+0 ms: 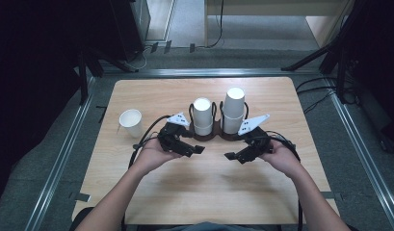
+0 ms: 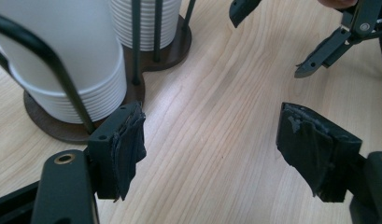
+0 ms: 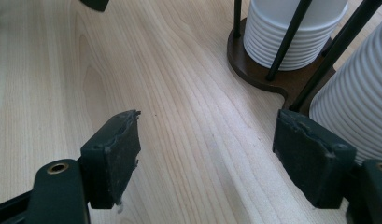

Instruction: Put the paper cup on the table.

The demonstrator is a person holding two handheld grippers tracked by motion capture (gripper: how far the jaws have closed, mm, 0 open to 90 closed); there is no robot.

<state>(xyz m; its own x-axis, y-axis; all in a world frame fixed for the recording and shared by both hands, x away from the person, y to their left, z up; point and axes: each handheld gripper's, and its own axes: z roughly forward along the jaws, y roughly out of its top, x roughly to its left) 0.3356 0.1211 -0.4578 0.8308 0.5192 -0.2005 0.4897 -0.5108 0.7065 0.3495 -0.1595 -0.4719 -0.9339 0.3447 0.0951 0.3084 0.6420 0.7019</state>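
— At twelve o'clock from both hands, two stacks of white ribbed paper cups (image 1: 203,115) stand in a dark wooden holder with black wire posts (image 1: 216,135) on the pale wooden bench (image 1: 204,178).

— And the left hand-held gripper (image 1: 198,150) and right hand-held gripper (image 1: 229,156)?

— Both spread, pinching nothing. I'd bring one squarely onto a top cup, clear of the posts, and squeeze lightly.

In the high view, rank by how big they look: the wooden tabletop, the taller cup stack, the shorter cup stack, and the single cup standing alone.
1. Wooden tabletop
2. Taller cup stack
3. Shorter cup stack
4. Single cup, clearly smallest

The two stacks look close in width; height alone separates them.
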